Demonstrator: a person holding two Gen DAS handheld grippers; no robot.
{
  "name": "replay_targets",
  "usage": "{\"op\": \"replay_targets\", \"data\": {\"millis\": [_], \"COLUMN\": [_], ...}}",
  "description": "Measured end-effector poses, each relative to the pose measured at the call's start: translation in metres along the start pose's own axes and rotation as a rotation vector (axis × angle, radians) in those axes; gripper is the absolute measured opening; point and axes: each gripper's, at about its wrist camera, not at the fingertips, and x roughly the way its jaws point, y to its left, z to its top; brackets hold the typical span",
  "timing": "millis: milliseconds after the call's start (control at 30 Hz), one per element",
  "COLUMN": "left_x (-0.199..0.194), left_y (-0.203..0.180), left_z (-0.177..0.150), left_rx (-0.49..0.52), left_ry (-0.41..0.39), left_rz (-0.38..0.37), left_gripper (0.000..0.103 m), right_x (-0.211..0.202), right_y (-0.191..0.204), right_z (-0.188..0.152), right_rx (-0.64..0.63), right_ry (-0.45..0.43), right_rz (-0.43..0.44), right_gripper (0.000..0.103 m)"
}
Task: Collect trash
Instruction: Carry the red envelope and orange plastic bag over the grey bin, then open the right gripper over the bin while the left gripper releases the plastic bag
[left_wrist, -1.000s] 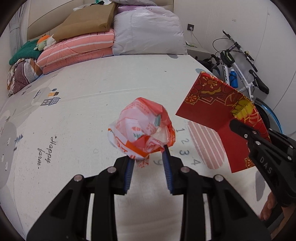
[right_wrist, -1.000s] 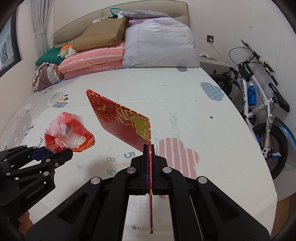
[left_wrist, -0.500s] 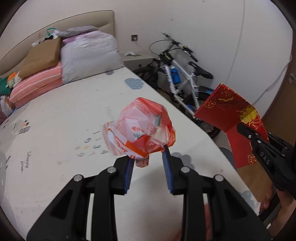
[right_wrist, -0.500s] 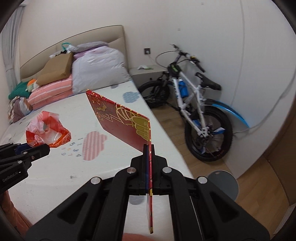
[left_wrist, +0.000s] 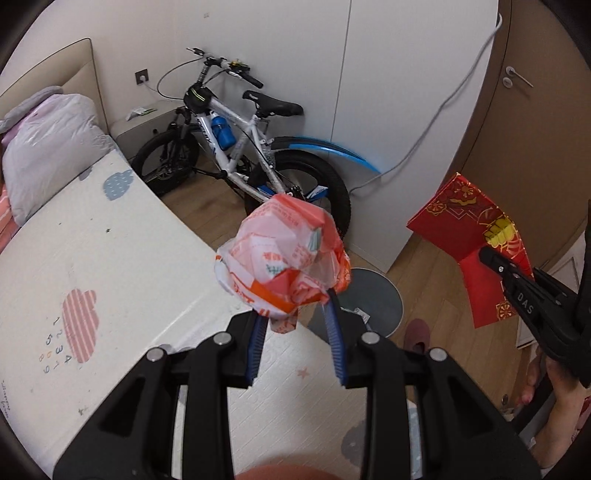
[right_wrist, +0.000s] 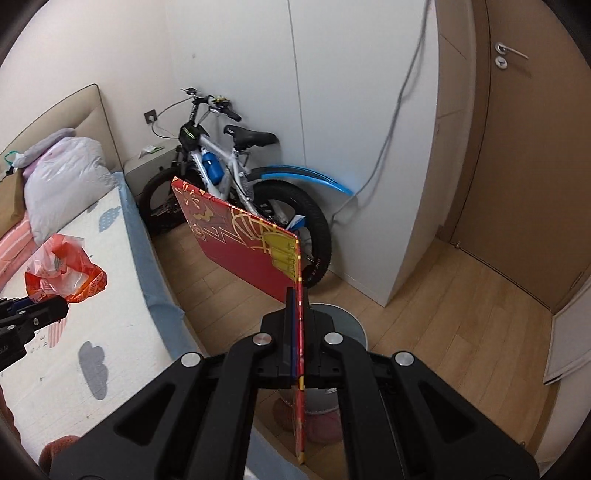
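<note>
1. Left gripper (left_wrist: 295, 317): sitting at the bottom centre of the left wrist view, its blue-padded fingers (left_wrist: 256, 345) partly apart and pinching the lower knot of a crumpled orange-and-white plastic bag (left_wrist: 282, 260). The bag is hanging in the air at mid-frame, in front of the bed edge and the bicycle's rear wheel.
2. Same bag (right_wrist: 62, 273) and gripper (right_wrist: 29, 308): showing at the left edge of the right wrist view, over the mattress.
3. Right gripper (right_wrist: 298, 332): occupying the bottom centre of the right wrist view, its fingers pressed together and clamping a red-and-gold gift envelope (right_wrist: 236, 243) edge-on. The envelope's flap is fanning out toward mid-left of the frame.
4. Same envelope (left_wrist: 469, 236): appearing at the right of the left wrist view, held by the black gripper (left_wrist: 495, 258), with a hand (left_wrist: 554, 376) gripping the tool below it at lower right.
5. Bed (left_wrist: 92, 258): lying across the left of the left wrist view, its white cover printed with clouds and numerals.
6. White bicycle (left_wrist: 236, 140): leaning against the wall at upper centre, carrying a blue bottle and a blue mudguard.
7. Round grey base (left_wrist: 373, 299): resting on the wooden floor just right of centre, partly hidden by the bag.
8. Brown door (right_wrist: 535, 166): standing at the right of the right wrist view.
9. Grey cable (right_wrist: 391, 110): running down the white wall at upper centre-right.
</note>
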Motion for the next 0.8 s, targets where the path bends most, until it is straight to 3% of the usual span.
{"op": "replay_targets", "data": {"millis": [233,533,567,633,667,700,800], "left_x": [0.080,0.158,0.165,0.174,0.180,0.184,0.199], "left_y": [-0.028,-0.056,-0.058,-0.063,-0.065,-0.068,-0.076], "left_z": [0.012,0.015,0.015,0.014,0.014,0.013,0.011], "left_rx": [0.075,0.181,0.188,0.199,0.207,0.213,0.232], "left_ry": [0.081,0.150,0.158,0.168,0.171,0.174,0.190], "left_rz": [-0.035,-0.047,-0.052,-0.065,-0.069,-0.072,-0.083], "left_gripper": [0.031,0.031,0.031,0.031,0.031,0.031,0.031], "right_x": [0.085,0.156,0.161,0.167,0.167,0.168,0.167], "right_y": [-0.034,-0.044,-0.046,-0.049,-0.047,-0.048,-0.057], "right_z": [-0.020,-0.035,-0.038,-0.043,-0.045,-0.048,-0.055], "right_rx": [0.135,0.154,0.154,0.135,0.125,0.120,0.132], "right_ry": [0.071,0.084,0.084,0.069,0.060,0.052,0.041], "right_rz": [-0.032,-0.023,-0.030,-0.062,-0.082,-0.094,-0.105], "right_gripper": [0.001,0.002,0.006,0.028,0.047,0.057,0.057]}}
